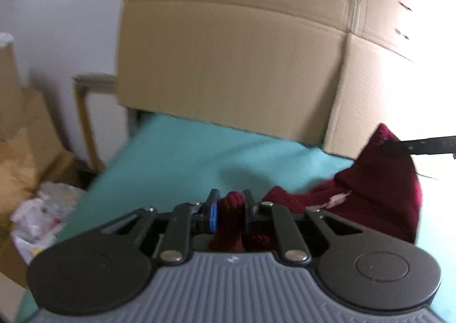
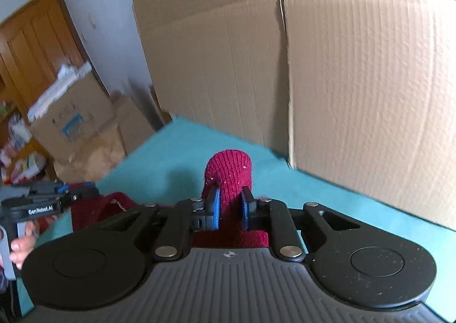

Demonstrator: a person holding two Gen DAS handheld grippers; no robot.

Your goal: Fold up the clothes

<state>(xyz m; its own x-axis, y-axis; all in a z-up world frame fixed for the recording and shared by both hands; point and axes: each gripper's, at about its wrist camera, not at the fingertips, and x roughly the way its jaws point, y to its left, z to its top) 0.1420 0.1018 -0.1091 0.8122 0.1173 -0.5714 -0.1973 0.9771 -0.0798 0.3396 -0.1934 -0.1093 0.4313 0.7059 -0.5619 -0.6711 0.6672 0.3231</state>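
Evidently both tools pinch the dark red knit garment (image 1: 379, 194): left gripper (image 1: 230, 206) and right gripper (image 2: 230, 206) each clamp an edge, spreading it above the teal cloth (image 1: 182, 152) for folding

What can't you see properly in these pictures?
- Red knit garment: left wrist view, its lower part is hidden behind the left gripper.
- Its full shape: right wrist view, the right gripper body covers most of it.
- Clutter at left: blurred.
- Cardboard box: top cut off.
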